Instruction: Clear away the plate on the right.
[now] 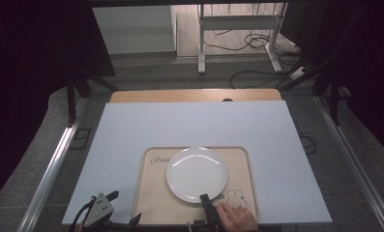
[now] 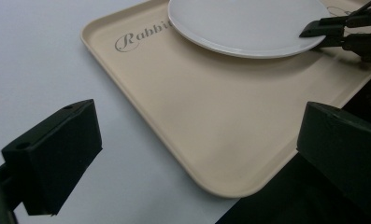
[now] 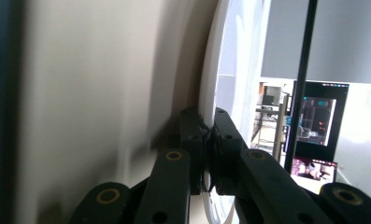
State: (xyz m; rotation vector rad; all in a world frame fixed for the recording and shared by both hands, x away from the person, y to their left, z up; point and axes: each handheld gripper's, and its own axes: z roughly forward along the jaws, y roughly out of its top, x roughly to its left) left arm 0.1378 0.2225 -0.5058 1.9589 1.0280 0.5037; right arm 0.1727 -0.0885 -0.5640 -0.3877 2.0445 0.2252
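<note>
Round white ceramic plate resting on a beige rectangular plastic tray with rounded corners, "Rabbit" lettering at one corner and a small rabbit drawing at another. Tray lying on a pale grey-white board covering a wooden table, toward the near edge.

Right gripper, held in the person's right hand, clamped on the near rim of the plate: from the right gripper view, one black jaw over the rim and one beneath it, pressed together on the thin white edge. From the left gripper view, same gripper biting the plate at its rim above the tray.

Left gripper hovering at the near left corner of the tray, grey three-cornered plate on top; jaws wide apart, holding nothing, tray corner between them below.
</note>
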